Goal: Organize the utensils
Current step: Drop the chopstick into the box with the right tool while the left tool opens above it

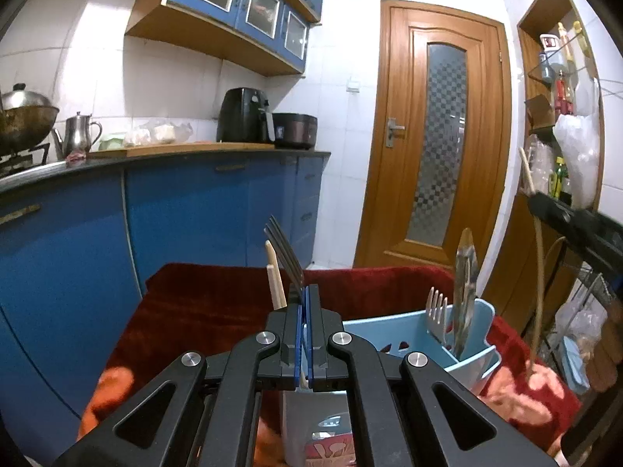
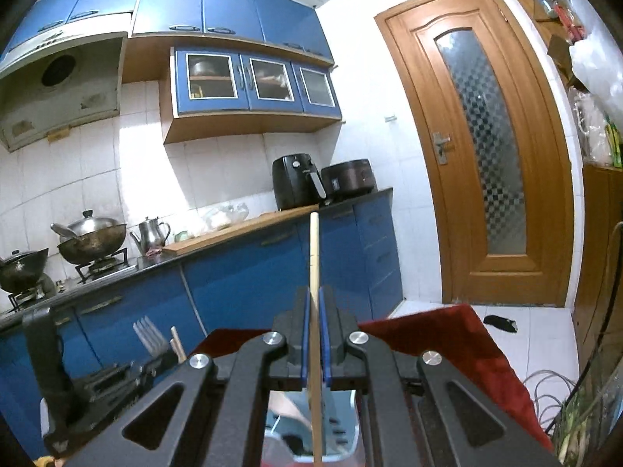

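**Both tools loaded, holder just below and ahead**

The left tool (image 1: pixel 307 299) is clamped tight on a dark fork (image 1: pixel 284 253) and a wooden chopstick (image 1: pixel 274 276) together; both stand nearly upright out of its jaws, tines and tip up, leaning a little to the left in the left wrist view. The right tool (image 2: pixel 314 303) is closed narrow on a single long chopstick (image 2: pixel 314 257), which runs straight up through the jaws and down past them, its lower end over what looks like the blue holder's mouth, seen only in part beneath the tool in the right wrist view.

The blue utensil holder (image 1: pixel 409 330) stands on the table, on a red cloth (image 1: pixel 202 303), just ahead and to the right of the left tool. One compartment on its right side already has a pale fork (image 1: pixel 436 311) and a shiny metal utensil (image 1: pixel 465 284) standing in it; the compartment nearer the left tool looks free, though its floor is hidden.

The relation that matters: each held piece has its long axis near vertical, matching the holder's upright slots, so the coming move is probably a short drop rather than a turn. The right tool seems the nearer, almost over the opening; the left needs to shift right first.

Room is tight on the right, where the other tool's black body (image 1: pixel 576 225) and a hanging cable (image 1: pixel 539 272) crowd in. The cloth's far edge drops off toward the blue cabinets (image 1: pixel 175 214).
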{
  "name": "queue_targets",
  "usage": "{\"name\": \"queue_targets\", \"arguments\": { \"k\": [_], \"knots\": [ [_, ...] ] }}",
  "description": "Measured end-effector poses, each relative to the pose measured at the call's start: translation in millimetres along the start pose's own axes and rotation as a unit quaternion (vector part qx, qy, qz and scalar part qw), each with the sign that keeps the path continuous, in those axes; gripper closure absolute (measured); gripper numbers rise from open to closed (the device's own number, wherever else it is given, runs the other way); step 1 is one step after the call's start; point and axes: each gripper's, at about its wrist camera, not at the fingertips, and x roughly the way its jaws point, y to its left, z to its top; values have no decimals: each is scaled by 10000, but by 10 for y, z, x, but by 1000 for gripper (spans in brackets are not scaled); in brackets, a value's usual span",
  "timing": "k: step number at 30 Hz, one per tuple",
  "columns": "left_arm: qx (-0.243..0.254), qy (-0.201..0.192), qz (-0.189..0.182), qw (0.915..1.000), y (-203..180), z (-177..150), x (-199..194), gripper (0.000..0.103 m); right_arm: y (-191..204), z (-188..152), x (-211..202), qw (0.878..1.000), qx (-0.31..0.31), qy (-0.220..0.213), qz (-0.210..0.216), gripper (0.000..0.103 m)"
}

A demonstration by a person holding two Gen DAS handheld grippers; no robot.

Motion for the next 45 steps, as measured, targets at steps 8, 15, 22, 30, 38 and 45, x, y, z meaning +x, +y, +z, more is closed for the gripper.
{"name": "queue_targets", "arguments": {
  "k": [8,15,22,30,38,45],
  "knots": [
    [-77,110,-21,9999,32,-32,70,102,36,-9,288,9989,-228,-337,-249,97],
    [-99,188,-56,9998,51,-78,110,102,10,-247,417,9995,-264,7,-190,96],
    [-117,273,-79,9995,47,-115,152,102,2,-441,371,9983,-219,523,-126,96],
    [-125,248,-43,9996,22,-141,137,99,11,-553,304,9965,-256,797,-12,95],
    [-80,292,-16,9995,-3,-141,122,89,4,-583,294,9949,-80,994,145,80],
    [-124,335,-103,9993,-41,-75,10,78,29,-477,118,9957,-19,901,194,79]
  ]
}}
